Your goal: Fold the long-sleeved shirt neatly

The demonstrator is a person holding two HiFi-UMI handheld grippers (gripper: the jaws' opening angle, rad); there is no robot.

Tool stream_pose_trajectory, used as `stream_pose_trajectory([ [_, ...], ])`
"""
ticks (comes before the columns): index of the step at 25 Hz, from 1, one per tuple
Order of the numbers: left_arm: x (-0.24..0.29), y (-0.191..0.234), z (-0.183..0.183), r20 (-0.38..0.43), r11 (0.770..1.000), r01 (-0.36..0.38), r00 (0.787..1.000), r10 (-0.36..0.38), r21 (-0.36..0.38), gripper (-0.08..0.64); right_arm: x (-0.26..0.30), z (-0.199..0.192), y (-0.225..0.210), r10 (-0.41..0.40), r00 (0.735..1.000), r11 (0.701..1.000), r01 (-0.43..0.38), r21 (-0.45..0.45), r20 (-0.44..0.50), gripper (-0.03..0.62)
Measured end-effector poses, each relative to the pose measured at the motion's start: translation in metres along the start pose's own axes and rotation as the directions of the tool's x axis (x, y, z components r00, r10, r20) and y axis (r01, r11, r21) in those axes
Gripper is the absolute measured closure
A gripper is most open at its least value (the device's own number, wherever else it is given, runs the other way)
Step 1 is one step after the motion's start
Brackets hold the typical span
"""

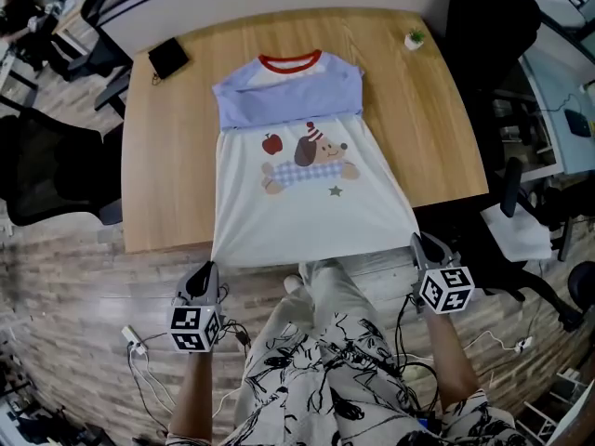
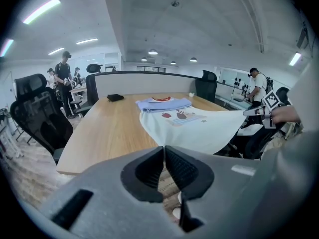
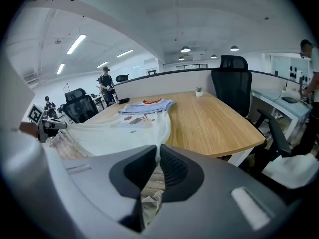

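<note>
The left claw [image 1: 208,269] is pinched shut on the near-left hem corner of the long-sleeved shirt [image 1: 307,193]. The right claw [image 1: 420,245] grips the near-right corner, and the hem hangs taut past the desk [image 1: 167,175] edge. Farther off, the blue sleeves [image 1: 288,96] seem already folded across the chest. What looks left is folding the hem up to the collar [image 1: 290,61].

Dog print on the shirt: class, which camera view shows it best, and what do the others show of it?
The head view: it looks down on the shirt and its dog print, so its hat, the apple and the star are plain. Both gripper views see it far off at a shallow slant, small and squashed.
</note>
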State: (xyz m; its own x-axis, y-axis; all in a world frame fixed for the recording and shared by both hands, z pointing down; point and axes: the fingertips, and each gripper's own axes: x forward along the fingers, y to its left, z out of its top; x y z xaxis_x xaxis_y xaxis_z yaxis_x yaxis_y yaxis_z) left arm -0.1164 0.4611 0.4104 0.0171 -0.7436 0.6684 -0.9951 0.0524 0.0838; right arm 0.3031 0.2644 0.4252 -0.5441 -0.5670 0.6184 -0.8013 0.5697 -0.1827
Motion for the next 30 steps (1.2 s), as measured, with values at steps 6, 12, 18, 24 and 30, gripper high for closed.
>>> stream_pose_trajectory([
  [6, -0.013, -0.002, 0.005, 0.034, 1.0, 0.0, 0.999, 0.0, -0.001, 0.541, -0.013, 0.005, 0.003, -0.013, 0.999, 1.0, 0.013, 0.009, 0.029, 0.557],
  [12, -0.02, 0.001, 0.031, 0.081, 1.0, 0.002, 0.997, -0.004, 0.025, 0.541, -0.017, 0.031, 0.008, -0.008, 0.997, 1.0, 0.008, 0.002, 0.072, 0.557],
  [18, -0.006, 0.004, 0.079, 0.134, 0.997, -0.004, 0.991, -0.006, 0.073, 0.541, -0.003, 0.09, 0.006, 0.054, 0.993, 0.997, -0.048, -0.052, 0.109, 0.557],
  [24, 0.016, 0.016, 0.139, 0.194, 0.997, -0.014, 0.981, -0.002, 0.077, 0.541, 0.018, 0.149, -0.001, 0.093, 0.986, 0.995, -0.086, -0.059, 0.141, 0.557],
  [30, 0.038, 0.026, 0.193, 0.209, 0.996, -0.007, 0.978, -0.012, 0.091, 0.541, 0.044, 0.199, -0.012, 0.117, 0.981, 0.991, -0.107, -0.076, 0.155, 0.557],
])
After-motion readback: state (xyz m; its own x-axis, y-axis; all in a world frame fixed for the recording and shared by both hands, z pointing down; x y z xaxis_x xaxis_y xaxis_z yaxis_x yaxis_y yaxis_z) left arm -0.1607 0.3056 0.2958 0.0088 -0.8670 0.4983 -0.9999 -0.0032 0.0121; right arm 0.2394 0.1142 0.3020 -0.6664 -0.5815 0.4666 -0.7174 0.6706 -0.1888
